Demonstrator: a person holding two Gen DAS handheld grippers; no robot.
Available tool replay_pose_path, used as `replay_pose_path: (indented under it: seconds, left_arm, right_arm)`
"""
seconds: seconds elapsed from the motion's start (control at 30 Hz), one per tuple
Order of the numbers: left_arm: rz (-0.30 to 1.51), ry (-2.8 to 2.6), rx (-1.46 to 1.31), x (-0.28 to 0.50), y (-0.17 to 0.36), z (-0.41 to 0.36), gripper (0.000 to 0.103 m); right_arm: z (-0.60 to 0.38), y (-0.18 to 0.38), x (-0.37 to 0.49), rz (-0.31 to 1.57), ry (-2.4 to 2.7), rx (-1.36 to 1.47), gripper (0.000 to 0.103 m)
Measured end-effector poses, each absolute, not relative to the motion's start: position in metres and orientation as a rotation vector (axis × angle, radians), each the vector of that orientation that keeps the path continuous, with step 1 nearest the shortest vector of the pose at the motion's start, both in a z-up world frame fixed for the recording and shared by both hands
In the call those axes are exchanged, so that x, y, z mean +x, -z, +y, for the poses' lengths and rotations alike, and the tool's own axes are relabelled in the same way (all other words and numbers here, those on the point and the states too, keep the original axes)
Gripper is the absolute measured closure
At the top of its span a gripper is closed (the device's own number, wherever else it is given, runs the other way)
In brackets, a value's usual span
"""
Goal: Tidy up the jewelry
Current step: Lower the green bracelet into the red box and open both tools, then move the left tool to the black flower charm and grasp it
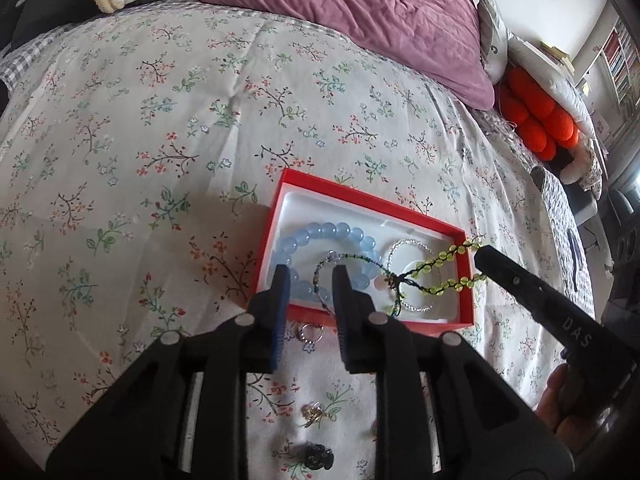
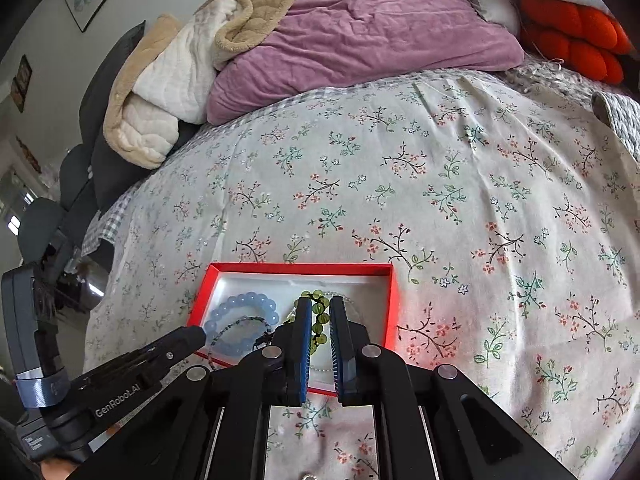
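Jewelry is being gathered into a shallow red box (image 1: pixel 464 276) on the flowered bedspread (image 1: pixel 160 120), its white lining keeping small pieces in one place. A blue bead bracelet (image 1: pixel 320 232) and a silver bracelet (image 1: pixel 408 246) already lie inside. The green bead bracelet (image 2: pixel 318 320) hangs between the narrowly parted fingers of the right gripper (image 2: pixel 320 320), held over the box, probably so that it drops in and not on the cloth; whether the pads actually pinch it I cannot tell. The left gripper (image 1: pixel 308 292) hovers at the box's near edge, moderately parted and holding nothing. Silver rings (image 1: pixel 310 334) and two more small pieces wait on the bedspread below it. Writing: "DAS" and "GenRobot.AI" on the gripper bodies.
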State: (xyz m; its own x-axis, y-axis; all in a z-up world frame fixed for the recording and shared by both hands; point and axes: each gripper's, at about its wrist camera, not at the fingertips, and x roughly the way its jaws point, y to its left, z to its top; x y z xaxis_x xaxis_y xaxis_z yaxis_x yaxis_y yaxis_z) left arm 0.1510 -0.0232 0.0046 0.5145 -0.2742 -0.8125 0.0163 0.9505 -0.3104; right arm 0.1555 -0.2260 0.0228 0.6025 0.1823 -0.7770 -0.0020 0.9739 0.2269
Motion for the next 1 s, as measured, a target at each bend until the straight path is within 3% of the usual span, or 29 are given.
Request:
replay_pose_path:
  seconds: [0.17,0.5,0.53,0.57,0.63,0.83,1.0]
  left_arm:
    - [1.011,0.158,-0.220,0.143,-0.008,-0.024,0.054]
    - [1.006,0.121,-0.080,0.118,-0.016,-0.027,0.025]
    - [1.009,0.116,-0.064,0.115,-0.016,-0.027,0.024]
    - [1.013,0.113,-0.054,0.113,-0.016,-0.027,0.023]
    - [1.024,0.104,-0.039,0.107,-0.015,-0.026,0.022]
    - [1.076,0.086,-0.027,0.093,-0.008,-0.019,0.019]
    - [1.103,0.083,-0.052,0.081,-0.006,-0.011,0.015]
  right_arm:
    - [-0.232,-0.019,0.157,0.996,-0.117,0.237,0.089]
    - [-0.237,-0.030,0.134,1.049,-0.130,0.191,0.083]
    - [-0.237,-0.031,0.130,1.054,-0.131,0.181,0.074]
    - [-0.237,-0.032,0.126,1.056,-0.133,0.172,0.054]
    - [-0.237,-0.036,0.116,1.042,-0.132,0.157,0.025]
    - [-0.230,-0.039,0.089,1.057,-0.142,0.064,0.024]
    - [-0.228,-0.034,0.069,1.066,-0.135,-0.017,0.018]
